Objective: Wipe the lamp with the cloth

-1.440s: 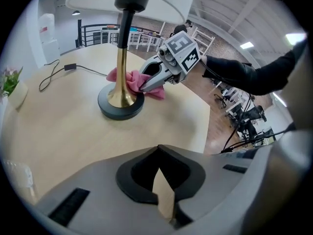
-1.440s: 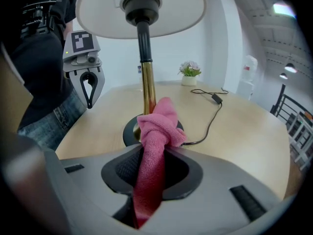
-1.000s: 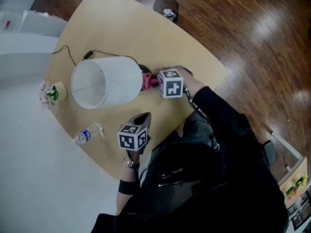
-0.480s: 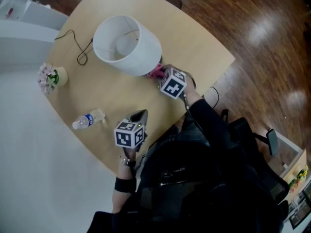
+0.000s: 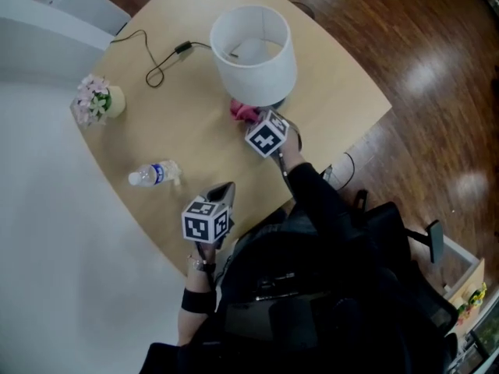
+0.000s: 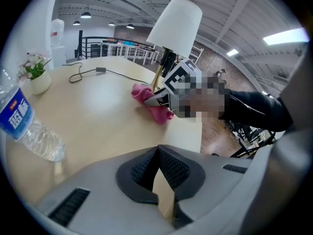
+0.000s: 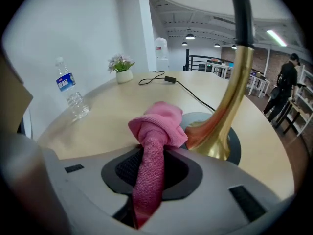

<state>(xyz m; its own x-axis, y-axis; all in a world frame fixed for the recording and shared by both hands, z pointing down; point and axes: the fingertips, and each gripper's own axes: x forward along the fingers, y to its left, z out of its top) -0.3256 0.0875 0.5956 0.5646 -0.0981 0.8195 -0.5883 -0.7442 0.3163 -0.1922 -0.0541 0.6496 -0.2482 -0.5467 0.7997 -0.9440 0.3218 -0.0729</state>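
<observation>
Cloth (image 7: pixel 157 124) soft, limp, light: right gripper (image 7: pixel 150 176) fingers pinch its tail, bunched end just beside lamp (image 7: pixel 237 67) stem. Lamp likely top-heavy: wipe lightly. Left gripper (image 6: pixel 159 179) fingers closed, empty, well apart from lamp.

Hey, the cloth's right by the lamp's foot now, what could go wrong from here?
The lamp looks top-heavy: a wide shade on a thin brass stem. The left gripper is away from it, shut and empty, so a firm push from the cloth in the right gripper might tip or slide it. The cord trails loose across the table; a sliding lamp could drag it.
</observation>
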